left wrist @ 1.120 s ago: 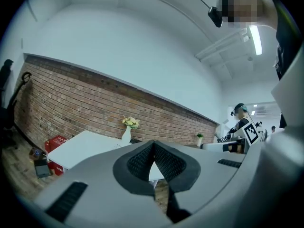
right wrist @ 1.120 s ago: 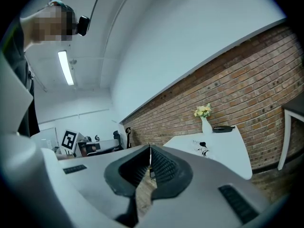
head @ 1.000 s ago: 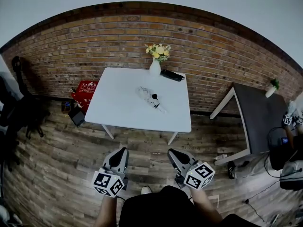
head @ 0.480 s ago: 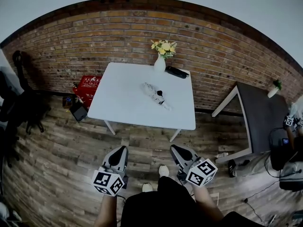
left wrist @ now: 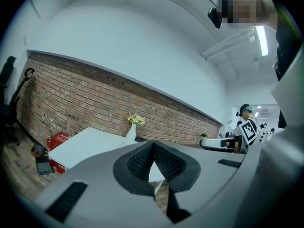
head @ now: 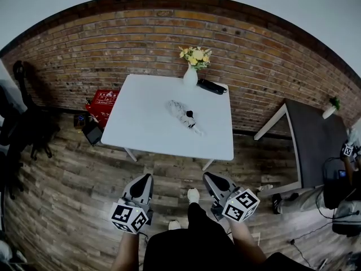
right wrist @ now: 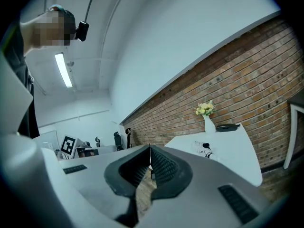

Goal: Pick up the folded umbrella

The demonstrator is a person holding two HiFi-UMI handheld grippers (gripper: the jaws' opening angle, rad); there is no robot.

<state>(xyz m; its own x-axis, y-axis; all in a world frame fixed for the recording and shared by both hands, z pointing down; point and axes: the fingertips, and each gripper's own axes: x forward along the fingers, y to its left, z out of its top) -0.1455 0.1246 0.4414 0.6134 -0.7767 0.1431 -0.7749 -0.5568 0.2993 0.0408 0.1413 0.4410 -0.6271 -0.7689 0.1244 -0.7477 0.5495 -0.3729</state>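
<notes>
The folded umbrella (head: 181,113), pale patterned with a black strap, lies near the middle of the white table (head: 141,134) in the head view. It also shows small in the right gripper view as the umbrella (right wrist: 204,148) on the table (right wrist: 237,160). My left gripper (head: 145,177) and right gripper (head: 210,176) hang side by side over the wood floor, well short of the table's near edge. Both are shut and hold nothing, as the left gripper (left wrist: 153,148) and right gripper (right wrist: 150,151) show in their own views. The left jaws hide the umbrella in the left gripper view.
A white vase of yellow flowers (head: 190,75) and a black case (head: 211,86) stand at the table's far edge by the brick wall. A red crate (head: 101,103) sits left of the table, a dark table (head: 316,140) and another person (head: 347,168) at right, and black gear (head: 22,129) at far left.
The table has drawn slightly nearer and shifted right in the head view. A shoe has come into view between the grippers. Both grippers keep their place and stay shut.
</notes>
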